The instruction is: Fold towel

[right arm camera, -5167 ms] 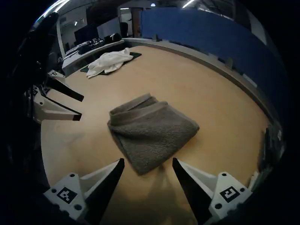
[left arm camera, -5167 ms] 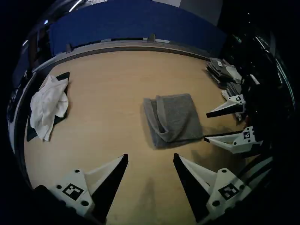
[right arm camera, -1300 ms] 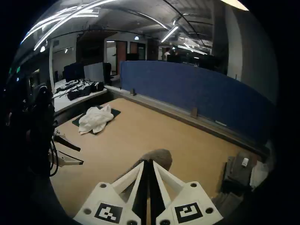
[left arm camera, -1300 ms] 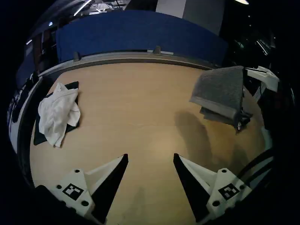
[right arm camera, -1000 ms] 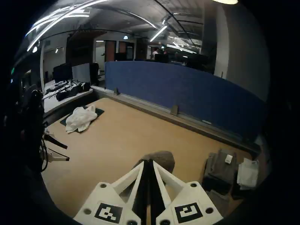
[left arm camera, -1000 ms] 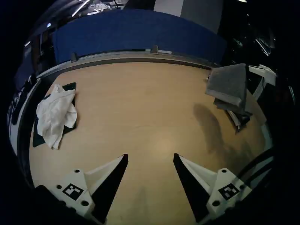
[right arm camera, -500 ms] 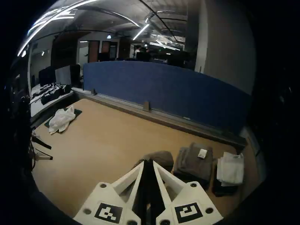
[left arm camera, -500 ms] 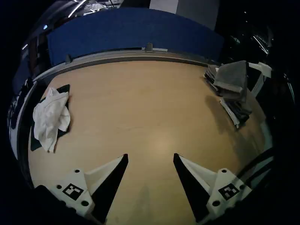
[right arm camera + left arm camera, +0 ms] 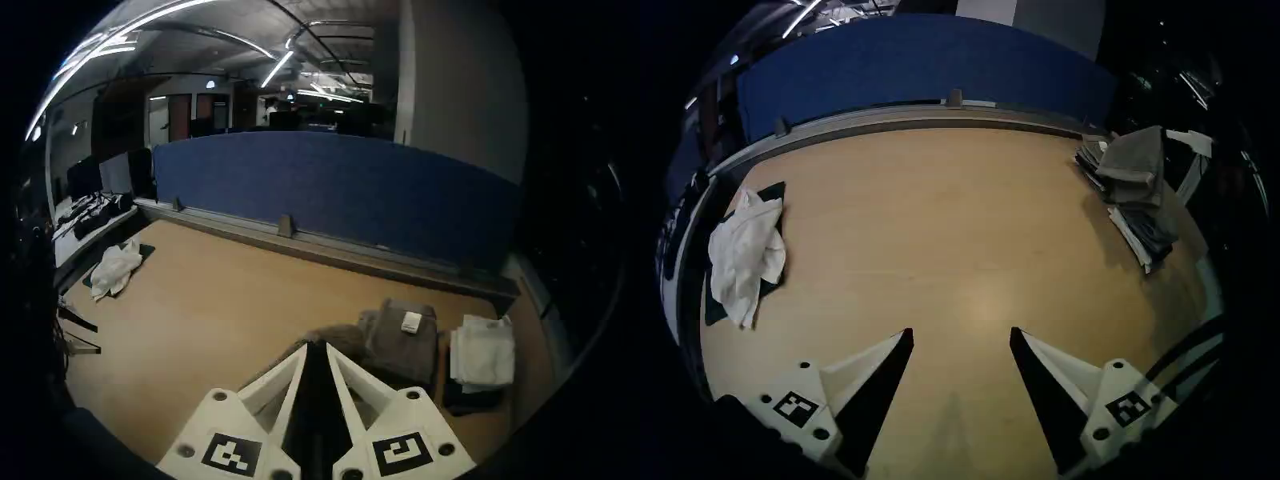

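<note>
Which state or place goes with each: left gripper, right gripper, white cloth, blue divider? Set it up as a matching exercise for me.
1. left gripper
2. right gripper
3. white cloth
4. blue divider

A. crumpled on a dark mat
B. shut on the grey towel
C. along the far edge of the table
D. open, over the table

Pairs: 1-D, 2-B, 3-A, 4-C.
</note>
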A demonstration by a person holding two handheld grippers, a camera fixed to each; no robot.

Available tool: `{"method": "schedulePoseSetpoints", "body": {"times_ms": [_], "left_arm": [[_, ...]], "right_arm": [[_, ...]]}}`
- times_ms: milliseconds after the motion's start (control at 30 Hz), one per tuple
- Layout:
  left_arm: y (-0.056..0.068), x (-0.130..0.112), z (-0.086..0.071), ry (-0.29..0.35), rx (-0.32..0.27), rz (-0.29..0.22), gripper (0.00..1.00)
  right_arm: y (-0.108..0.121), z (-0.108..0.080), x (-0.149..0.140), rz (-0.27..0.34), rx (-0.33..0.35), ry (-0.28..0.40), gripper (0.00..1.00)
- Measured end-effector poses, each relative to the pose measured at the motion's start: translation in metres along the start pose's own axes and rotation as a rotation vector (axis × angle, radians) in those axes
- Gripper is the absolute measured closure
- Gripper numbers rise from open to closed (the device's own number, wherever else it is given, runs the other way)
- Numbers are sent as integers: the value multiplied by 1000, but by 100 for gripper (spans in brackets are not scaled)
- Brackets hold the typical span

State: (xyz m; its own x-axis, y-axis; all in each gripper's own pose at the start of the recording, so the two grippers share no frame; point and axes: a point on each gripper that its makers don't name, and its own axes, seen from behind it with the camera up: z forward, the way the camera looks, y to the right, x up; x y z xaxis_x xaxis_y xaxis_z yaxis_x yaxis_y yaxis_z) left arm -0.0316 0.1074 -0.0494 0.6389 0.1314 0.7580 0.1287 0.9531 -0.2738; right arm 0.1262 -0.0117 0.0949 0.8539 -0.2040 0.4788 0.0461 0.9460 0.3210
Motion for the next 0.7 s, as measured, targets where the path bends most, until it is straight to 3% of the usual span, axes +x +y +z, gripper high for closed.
{"method": "schedulePoseSetpoints", "body": {"times_ms": [300,700], "left_arm": [[-1,-1,3,-7,3,1,10],[8,3,8,-12,-9,27,11]], "right_arm": [[21,-16,-35,56,-48,-36,98],[55,-47,-98,134,-138,-102,98]]}}
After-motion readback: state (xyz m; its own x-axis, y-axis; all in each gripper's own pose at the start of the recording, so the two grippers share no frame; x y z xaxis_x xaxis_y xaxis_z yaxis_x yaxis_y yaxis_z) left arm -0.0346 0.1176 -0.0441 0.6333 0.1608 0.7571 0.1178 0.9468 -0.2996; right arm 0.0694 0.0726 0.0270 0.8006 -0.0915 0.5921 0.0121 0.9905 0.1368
